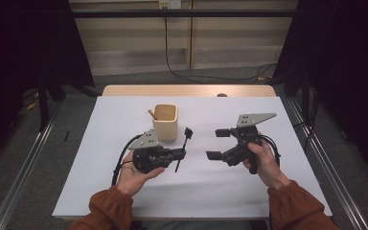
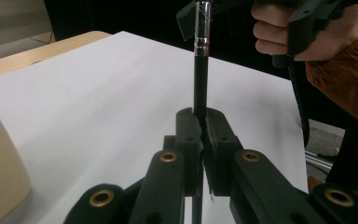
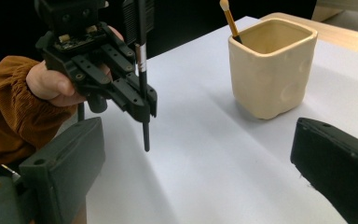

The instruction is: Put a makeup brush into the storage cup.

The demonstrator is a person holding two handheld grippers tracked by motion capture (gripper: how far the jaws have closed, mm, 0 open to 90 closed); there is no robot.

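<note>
- A black makeup brush (image 1: 182,149) with a silver ferrule is clamped by its handle between the closed jaws of the left hand-held gripper (image 1: 181,153), above the middle of the bench (image 1: 100,182) and clear of its white cover.
- The brush is held steeply, its flat black head upward.
- The right hand-held gripper (image 1: 218,143) is held just beside it, toward the right edge, jaws spread wide with nothing between them.
- A cream square cup (image 1: 166,122) stands toward the far edge, touching nothing; a wooden-handled brush (image 3: 228,17) leans inside it.
</note>
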